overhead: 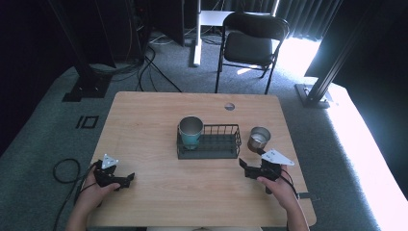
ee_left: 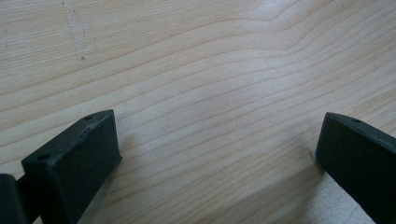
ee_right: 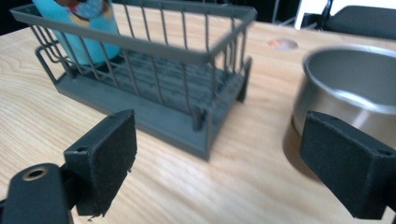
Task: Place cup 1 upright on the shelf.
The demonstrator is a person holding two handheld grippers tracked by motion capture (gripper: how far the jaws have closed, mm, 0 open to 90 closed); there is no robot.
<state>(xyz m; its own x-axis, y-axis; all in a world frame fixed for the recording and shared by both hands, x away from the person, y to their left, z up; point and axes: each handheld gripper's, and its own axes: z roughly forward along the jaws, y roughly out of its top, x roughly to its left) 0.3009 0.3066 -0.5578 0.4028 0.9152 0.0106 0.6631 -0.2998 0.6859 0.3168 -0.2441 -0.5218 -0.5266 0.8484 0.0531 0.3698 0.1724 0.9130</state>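
A dark wire basket stands at the middle of the wooden table, with a teal tumbler upright in its left end. A short steel cup stands just right of the basket. My right gripper is open near the front right, below that cup; its view shows the basket, the tumbler and the steel cup close ahead. My left gripper is open at the front left, low over bare wood, with nothing between its jaws.
A round cable hole sits near the table's far edge. Beyond the table stand a black folding chair and dark frame legs on grey carpet. A cable loops on the floor beside the left hand.
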